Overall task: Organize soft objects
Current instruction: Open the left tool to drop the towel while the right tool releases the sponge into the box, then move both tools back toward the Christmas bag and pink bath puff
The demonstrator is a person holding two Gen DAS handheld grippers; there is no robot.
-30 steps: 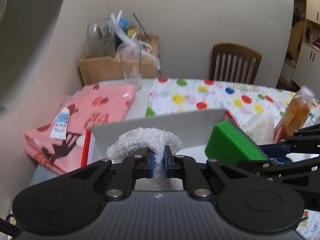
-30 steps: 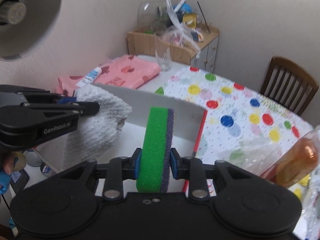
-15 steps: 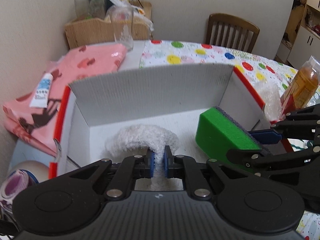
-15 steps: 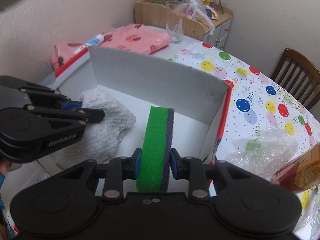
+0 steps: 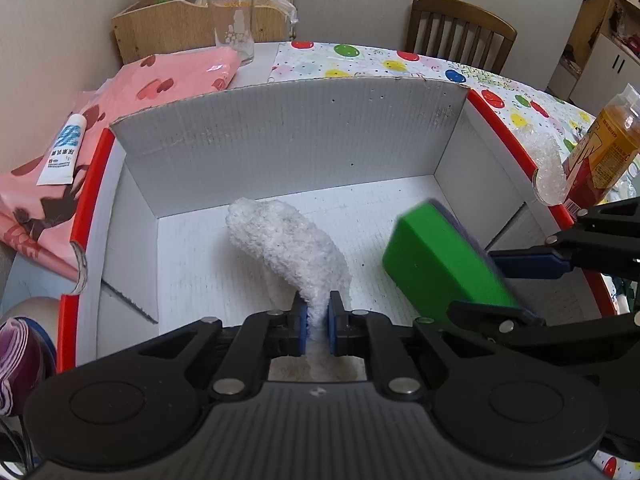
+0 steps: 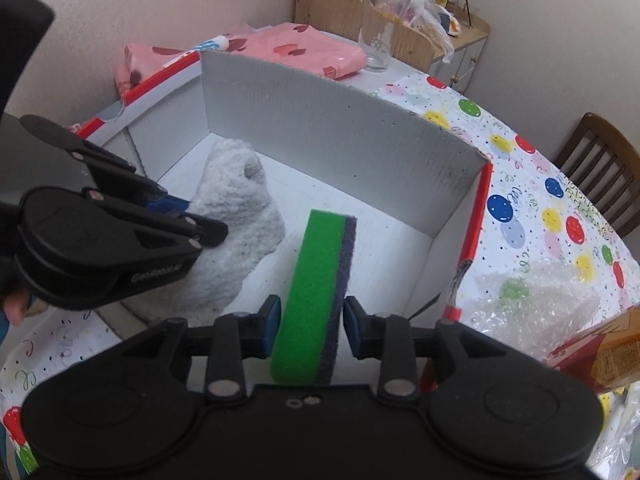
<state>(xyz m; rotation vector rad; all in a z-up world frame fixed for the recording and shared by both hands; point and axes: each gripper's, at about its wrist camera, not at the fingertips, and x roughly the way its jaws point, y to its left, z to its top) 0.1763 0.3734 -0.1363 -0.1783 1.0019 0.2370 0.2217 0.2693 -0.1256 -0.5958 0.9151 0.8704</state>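
A white corrugated box (image 5: 280, 148) with red rims stands open on the table. My left gripper (image 5: 318, 322) is shut on a white fluffy cloth (image 5: 288, 236), whose far end rests on the box floor. From the right wrist, that gripper (image 6: 188, 220) is at the left, low in the box, with the cloth (image 6: 240, 208) beneath it. My right gripper (image 6: 310, 320) is opening. A green sponge (image 6: 320, 272) with a purple scouring side stands on edge between its pads, which show small gaps on both sides. The sponge (image 5: 436, 264) looks blurred in the left wrist view.
A pink heart-print cloth (image 5: 168, 80) with a white tube (image 5: 62, 152) on it lies left of the box. Behind are a drinking glass (image 5: 236, 16) and a wooden organiser (image 5: 172, 28). On the right stand an orange bottle (image 5: 604, 148) and bubble wrap (image 5: 548, 160). A chair (image 5: 460, 28) is beyond the table.
Both grippers have come down into the box and tipped more downward. The right jaws have parted from the sponge. The cloth's end now lies on the box floor.
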